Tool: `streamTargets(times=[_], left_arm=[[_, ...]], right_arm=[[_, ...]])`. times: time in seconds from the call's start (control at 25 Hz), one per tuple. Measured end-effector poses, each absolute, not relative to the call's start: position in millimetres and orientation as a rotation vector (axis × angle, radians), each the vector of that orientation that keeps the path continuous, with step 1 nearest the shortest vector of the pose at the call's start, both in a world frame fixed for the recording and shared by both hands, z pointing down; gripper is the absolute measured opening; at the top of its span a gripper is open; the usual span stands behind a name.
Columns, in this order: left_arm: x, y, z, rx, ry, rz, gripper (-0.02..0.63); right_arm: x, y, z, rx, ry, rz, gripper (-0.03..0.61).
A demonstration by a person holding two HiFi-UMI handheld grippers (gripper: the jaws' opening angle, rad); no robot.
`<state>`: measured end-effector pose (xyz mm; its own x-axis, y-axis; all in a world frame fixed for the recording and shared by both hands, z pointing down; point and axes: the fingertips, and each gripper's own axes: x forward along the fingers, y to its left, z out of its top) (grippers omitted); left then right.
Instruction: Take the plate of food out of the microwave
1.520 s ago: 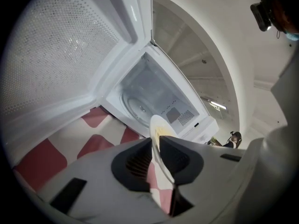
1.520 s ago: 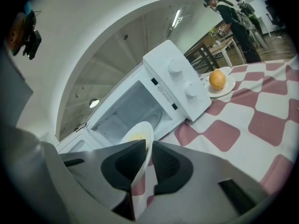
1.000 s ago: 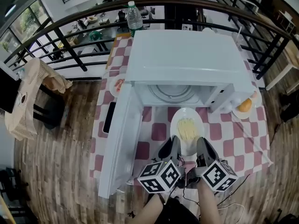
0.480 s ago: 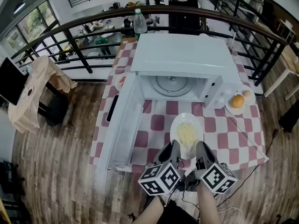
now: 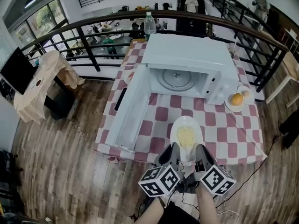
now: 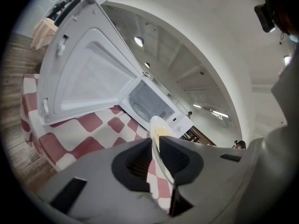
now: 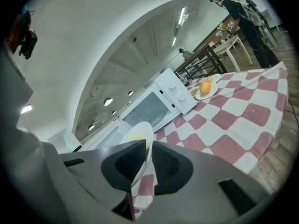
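A white plate of pale yellow food (image 5: 186, 134) hangs low over the checked table (image 5: 233, 139), near its front edge and clear of the white microwave (image 5: 187, 62). The microwave's door (image 5: 133, 108) swings wide to the left, and its glass turntable (image 5: 175, 80) is bare. My left gripper (image 5: 173, 149) holds the plate's near rim at the left, its jaws closing with the rim (image 6: 158, 132) between them. My right gripper (image 5: 200, 149) is shut on the same rim at the right. The plate's edge (image 7: 140, 136) runs between that gripper's pads.
A small plate with an orange (image 5: 238, 99) lies right of the microwave. A bottle (image 5: 149, 25) stands behind it. A dark railing (image 5: 84, 50) curves round the table's far side. A cloth-draped chair (image 5: 44, 85) stands at the left, on wooden floor.
The plate has come further from the microwave toward the table's front edge, both grippers still on its near rim. The head view has drawn back and shows more floor.
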<state>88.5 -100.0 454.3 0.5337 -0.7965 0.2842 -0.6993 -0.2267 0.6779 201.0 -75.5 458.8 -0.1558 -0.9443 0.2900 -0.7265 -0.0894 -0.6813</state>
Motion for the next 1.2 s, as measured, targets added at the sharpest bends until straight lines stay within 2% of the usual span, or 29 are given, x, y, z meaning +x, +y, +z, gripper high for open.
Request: streamTargets(times=[1.2], left_arm=[[63.2,-17.7,440.2,1.944,-1.253,-0.188,0.067]], right_arm=[[177.7,2.1,442.5,-1.798,1.958,-1.09,0.046]])
